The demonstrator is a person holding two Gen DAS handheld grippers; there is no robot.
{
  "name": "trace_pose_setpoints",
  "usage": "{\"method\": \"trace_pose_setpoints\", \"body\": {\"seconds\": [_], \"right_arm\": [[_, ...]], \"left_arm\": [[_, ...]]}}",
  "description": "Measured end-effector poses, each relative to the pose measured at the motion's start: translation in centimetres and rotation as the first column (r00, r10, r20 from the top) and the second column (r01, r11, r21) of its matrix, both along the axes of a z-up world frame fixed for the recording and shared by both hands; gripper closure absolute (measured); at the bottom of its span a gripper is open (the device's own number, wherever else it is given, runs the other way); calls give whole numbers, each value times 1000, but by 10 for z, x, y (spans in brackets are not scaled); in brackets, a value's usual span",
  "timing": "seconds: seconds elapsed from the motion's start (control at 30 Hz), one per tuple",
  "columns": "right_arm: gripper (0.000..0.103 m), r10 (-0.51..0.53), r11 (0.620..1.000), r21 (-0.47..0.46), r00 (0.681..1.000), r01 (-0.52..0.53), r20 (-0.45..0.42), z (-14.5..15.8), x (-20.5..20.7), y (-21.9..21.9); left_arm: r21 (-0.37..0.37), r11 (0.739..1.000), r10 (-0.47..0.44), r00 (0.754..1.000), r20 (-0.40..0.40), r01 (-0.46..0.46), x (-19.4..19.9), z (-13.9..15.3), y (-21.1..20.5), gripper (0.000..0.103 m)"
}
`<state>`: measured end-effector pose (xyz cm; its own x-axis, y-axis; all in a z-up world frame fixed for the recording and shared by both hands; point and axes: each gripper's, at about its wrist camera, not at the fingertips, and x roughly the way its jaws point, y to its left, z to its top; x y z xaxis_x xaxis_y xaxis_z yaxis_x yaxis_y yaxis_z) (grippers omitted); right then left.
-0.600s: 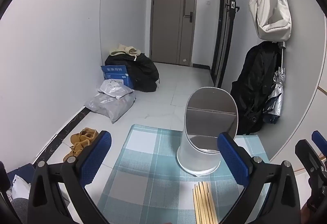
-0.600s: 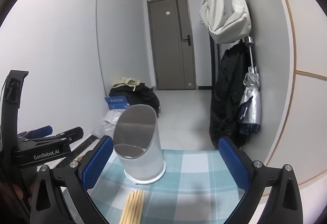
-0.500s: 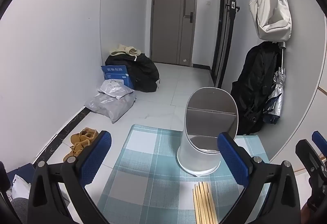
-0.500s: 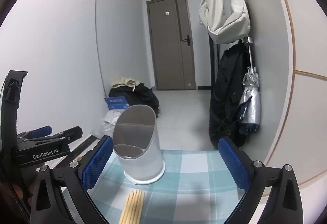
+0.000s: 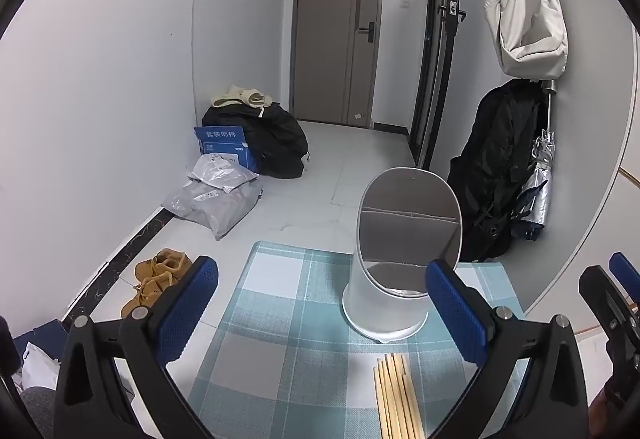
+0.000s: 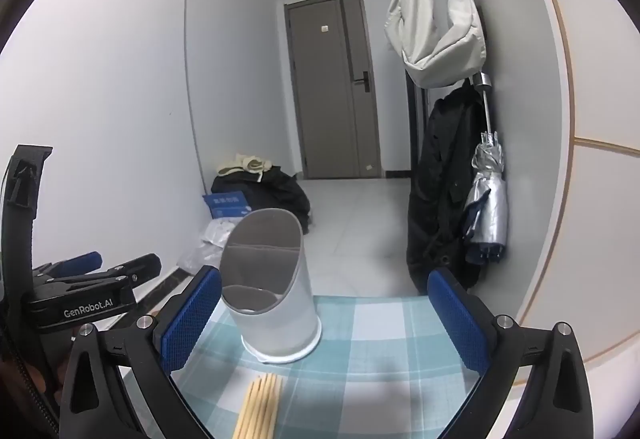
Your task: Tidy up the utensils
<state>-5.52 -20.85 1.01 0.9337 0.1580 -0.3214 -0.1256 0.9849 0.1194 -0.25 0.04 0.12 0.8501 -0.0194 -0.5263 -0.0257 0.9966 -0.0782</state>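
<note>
Cloth: I see a teal-and-white checked tablecloth (image 5: 280, 323), a flat woven-looking sheet covering the desk, with the room's pale floor tiles beyond its far edge.
Holder: the utensil holder (image 5: 394, 271) is a smooth pale-grey cylinder with a slanted oval mouth, high at the back and low at the front; an inner divider splits it into a far and a near compartment. It stands upright on the cloth, toward the far right from my left camera, and nothing shows inside it.
Chopsticks: a bundle of light wooden chopsticks (image 5: 394, 395) lies flat on the cloth, thin straight sticks side by side, just on the near side of the holder and apart from its base.
Left gripper: my left gripper (image 5: 332, 311) sits low over the near edge of the desk, pointing toward the far door; its jaws stand wide apart, the blue dimpled pads (image 5: 188, 311) holding nothing. The holder shows between them, against the right pad.
Right gripper: my right gripper (image 6: 326, 319) is level beside it on the right, jaws likewise spread and empty; black frame, blue textured pads (image 6: 458, 319).
Right view: the holder (image 6: 276, 299) stands near the left pad, the chopsticks (image 6: 260, 407) below it.
</note>
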Motion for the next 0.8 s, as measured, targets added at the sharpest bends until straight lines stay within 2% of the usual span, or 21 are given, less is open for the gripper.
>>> {"method": "trace_pose_setpoints", "body": {"seconds": [0.27,0.8], "right_arm": [[0,8,1000,4,1000,-8,2,0,0,2],[0,3,1000,4,1000,-3,8,-1,-1,3]], "left_arm": [[-4,1000,-9,1000,24,9,-4,2,0,1],[-23,1000,-15,1000,2,15,-2,-3,-1,1]]}}
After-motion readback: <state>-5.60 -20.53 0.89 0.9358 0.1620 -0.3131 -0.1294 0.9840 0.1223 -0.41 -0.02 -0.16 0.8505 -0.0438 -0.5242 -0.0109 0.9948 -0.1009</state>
